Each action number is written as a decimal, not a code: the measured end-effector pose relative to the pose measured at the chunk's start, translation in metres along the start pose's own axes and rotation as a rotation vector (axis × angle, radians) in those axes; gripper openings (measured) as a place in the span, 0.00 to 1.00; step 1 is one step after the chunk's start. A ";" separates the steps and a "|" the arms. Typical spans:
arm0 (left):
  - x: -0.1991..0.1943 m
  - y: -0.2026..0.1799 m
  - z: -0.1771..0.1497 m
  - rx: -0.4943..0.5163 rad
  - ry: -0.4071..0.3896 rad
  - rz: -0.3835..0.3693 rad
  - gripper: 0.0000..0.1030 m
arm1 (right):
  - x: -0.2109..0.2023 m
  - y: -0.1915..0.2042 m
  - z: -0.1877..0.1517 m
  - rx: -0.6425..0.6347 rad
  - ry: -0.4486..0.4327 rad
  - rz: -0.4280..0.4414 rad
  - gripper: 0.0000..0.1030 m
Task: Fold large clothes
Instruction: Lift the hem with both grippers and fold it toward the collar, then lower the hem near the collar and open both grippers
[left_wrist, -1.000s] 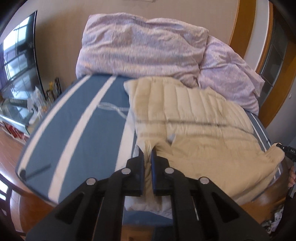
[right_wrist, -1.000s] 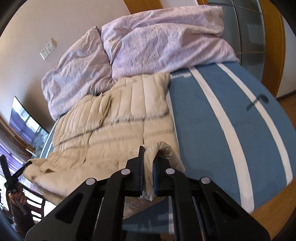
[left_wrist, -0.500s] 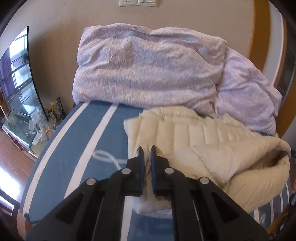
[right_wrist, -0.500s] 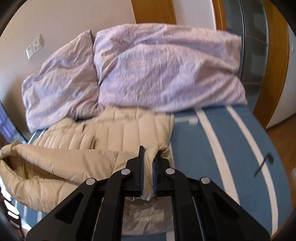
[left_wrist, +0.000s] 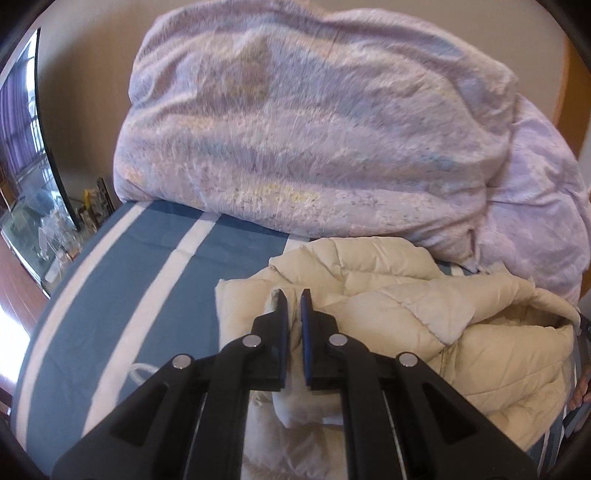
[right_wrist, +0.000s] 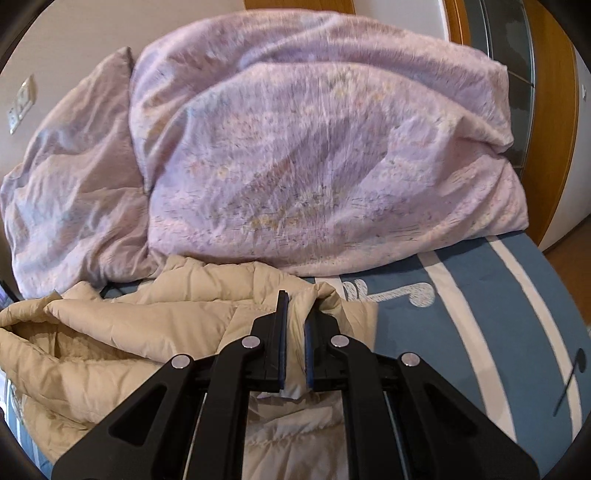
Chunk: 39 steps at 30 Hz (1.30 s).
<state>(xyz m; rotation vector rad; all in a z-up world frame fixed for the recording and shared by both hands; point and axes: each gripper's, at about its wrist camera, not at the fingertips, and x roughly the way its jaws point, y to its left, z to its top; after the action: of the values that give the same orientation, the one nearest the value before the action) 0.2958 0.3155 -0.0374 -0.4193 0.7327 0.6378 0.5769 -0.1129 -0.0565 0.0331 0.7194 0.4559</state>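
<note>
A cream quilted puffer jacket (left_wrist: 424, 314) lies on a blue bed sheet with white stripes (left_wrist: 147, 280). My left gripper (left_wrist: 294, 295) is shut on a fold of the jacket's edge. The near part of the jacket is doubled over toward the far end. In the right wrist view the jacket (right_wrist: 129, 332) bulges at the left, and my right gripper (right_wrist: 295, 299) is shut on another fold of its edge. Both grippers hold the fabric close to the pile of bedding.
A large lilac duvet (left_wrist: 314, 129) is heaped against the wall at the far end; it also shows in the right wrist view (right_wrist: 314, 147). A television (left_wrist: 26, 122) and a cluttered shelf stand at the left. A wooden door frame (right_wrist: 554, 110) is at the right.
Both grippers have carried the jacket's near edge forward toward the duvet. The jacket, flat a second ago, is now folded over itself and bulging.
</note>
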 end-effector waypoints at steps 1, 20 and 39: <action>0.007 0.000 0.001 -0.009 0.006 -0.001 0.07 | 0.005 0.000 0.001 0.004 0.003 -0.003 0.08; -0.027 0.021 0.005 -0.105 -0.086 -0.050 0.64 | -0.056 -0.001 0.004 -0.009 -0.124 0.175 0.70; 0.051 -0.045 -0.008 0.117 -0.011 0.115 0.69 | 0.051 0.035 -0.018 -0.124 0.067 -0.061 0.62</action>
<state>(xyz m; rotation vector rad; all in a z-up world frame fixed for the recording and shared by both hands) 0.3515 0.2975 -0.0734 -0.2667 0.7836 0.7005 0.5847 -0.0629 -0.0956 -0.1205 0.7543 0.4440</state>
